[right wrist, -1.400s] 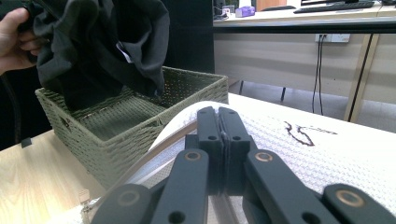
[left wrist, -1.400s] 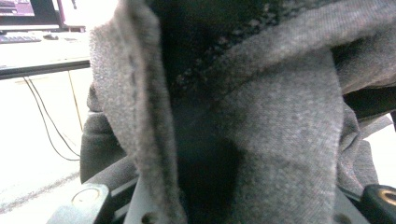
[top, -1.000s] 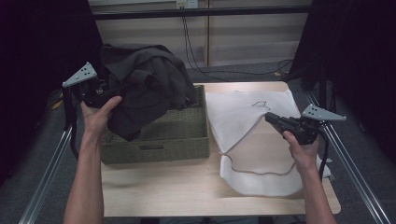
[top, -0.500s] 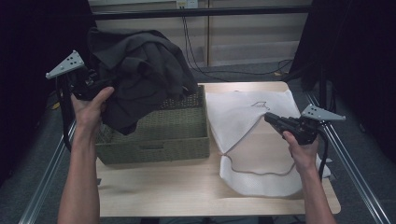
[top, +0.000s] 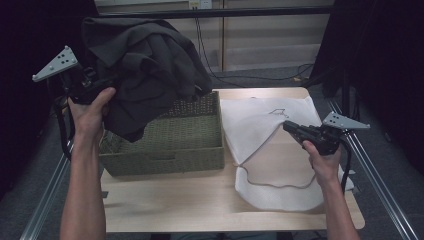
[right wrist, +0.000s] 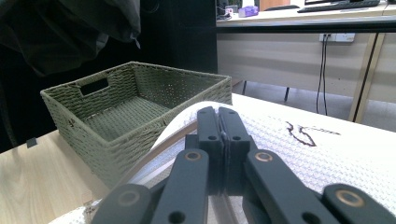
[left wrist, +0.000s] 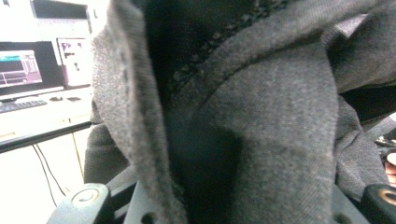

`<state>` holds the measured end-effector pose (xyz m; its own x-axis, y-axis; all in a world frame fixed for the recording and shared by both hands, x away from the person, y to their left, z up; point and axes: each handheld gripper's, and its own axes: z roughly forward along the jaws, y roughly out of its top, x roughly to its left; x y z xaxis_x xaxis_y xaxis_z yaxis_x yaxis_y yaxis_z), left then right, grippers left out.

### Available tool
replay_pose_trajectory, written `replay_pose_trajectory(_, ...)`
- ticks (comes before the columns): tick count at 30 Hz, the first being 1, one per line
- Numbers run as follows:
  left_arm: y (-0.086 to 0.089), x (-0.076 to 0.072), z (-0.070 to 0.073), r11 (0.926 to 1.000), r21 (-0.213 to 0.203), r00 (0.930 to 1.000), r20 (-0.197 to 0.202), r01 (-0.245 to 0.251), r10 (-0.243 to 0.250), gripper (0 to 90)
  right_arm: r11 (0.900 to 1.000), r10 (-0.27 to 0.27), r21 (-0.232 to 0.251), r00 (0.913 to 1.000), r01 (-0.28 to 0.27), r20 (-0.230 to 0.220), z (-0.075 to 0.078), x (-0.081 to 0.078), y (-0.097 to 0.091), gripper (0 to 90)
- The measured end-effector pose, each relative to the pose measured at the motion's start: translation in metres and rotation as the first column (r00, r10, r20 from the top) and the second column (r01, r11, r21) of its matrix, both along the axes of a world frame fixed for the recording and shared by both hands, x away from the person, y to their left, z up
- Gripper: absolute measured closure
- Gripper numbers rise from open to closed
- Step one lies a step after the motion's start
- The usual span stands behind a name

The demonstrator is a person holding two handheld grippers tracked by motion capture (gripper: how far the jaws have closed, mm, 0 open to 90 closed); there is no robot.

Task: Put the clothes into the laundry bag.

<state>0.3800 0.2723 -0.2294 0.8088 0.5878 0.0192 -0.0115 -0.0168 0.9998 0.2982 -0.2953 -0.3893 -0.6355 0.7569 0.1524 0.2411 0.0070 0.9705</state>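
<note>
A dark grey garment [top: 145, 65] hangs bunched above the back left of a green woven basket [top: 165, 162], its lower folds still at the basket's left rim. My left gripper [top: 111, 82] is shut on it from the left, and the cloth [left wrist: 261, 121] covers the jaws in the left gripper view. A white cloth [top: 260, 125] lies spread on the table right of the basket. My right gripper [top: 289, 126] is shut on a raised fold of that cloth, its jaws [right wrist: 223, 119] pressed together at the cloth's edge.
The wooden table [top: 200, 200] has bare board in front of the basket. Metal rails run along both sides, with a black bar across the back. Cables hang behind the table. In the right gripper view the basket [right wrist: 84, 86] looks hollow inside.
My left hand has lifted the dark garment up and to the left, uncovering more of the basket. The right hand and the white cloth have stayed put.
</note>
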Motion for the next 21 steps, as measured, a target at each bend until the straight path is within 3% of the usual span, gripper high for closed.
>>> replay_pose_trajectory(13,-0.004,-0.025,0.012,0.9984,-0.051,0.9989,0.039,0.027,-0.025,70.6,1.0000,0.002,-0.002,1.0000,-0.002,-0.008,-0.001,0.001,0.003,89.3)
replay_pose_trajectory(21,-0.016,-0.035,0.017,0.9970,-0.039,0.9955,0.070,0.067,-0.064,70.6,0.9999,0.006,-0.008,0.9999,-0.006,-0.009,-0.002,0.001,0.006,89.3)
